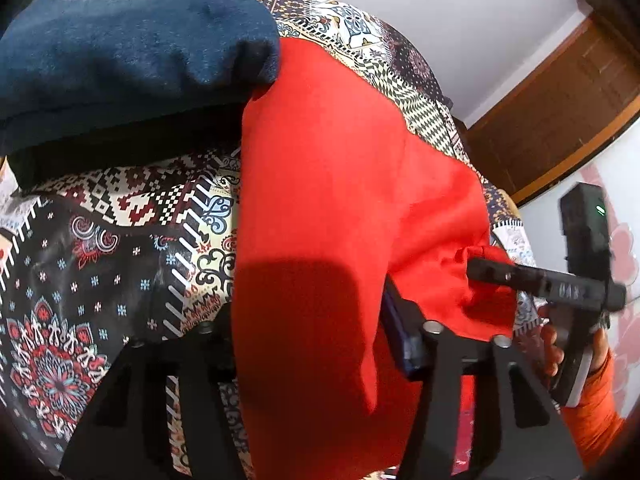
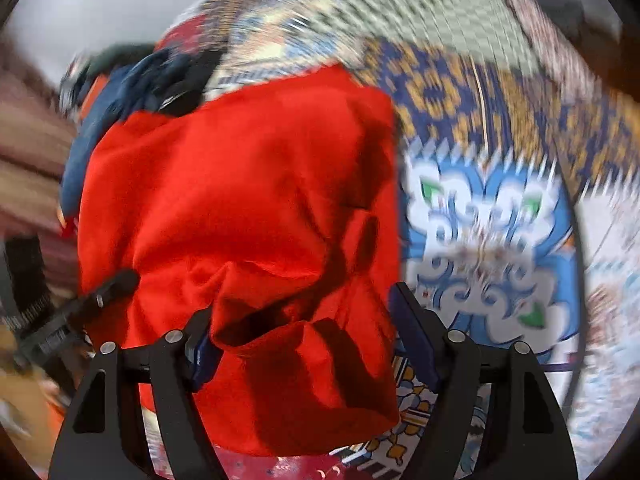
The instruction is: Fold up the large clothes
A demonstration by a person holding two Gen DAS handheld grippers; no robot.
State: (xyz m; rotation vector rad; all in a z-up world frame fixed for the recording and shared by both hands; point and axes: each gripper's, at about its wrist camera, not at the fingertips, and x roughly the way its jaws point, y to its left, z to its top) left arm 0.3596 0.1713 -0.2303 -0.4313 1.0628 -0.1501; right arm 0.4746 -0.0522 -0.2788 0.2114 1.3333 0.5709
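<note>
A large red garment [image 1: 340,168] lies across the patterned bedspread [image 1: 120,248], running from the back towards me. In the left wrist view my left gripper [image 1: 312,336] is open, its jaws wide apart and the red cloth lying loose between them. At the right of that view my right gripper [image 1: 480,270] pokes its tip into the garment's bunched corner, held by a hand in an orange sleeve [image 1: 596,408]. The blurred right wrist view shows the right gripper [image 2: 304,336] open over a rumpled fold of the red garment [image 2: 248,200]. The left gripper [image 2: 116,284] shows at that view's left edge.
A folded denim garment [image 1: 128,48] lies on the bedspread at the back left, touching the red one's edge. A white wall and a brown wooden door frame [image 1: 552,120] stand beyond the bed. Dark blue clothes [image 2: 132,88] sit past the red garment in the right wrist view.
</note>
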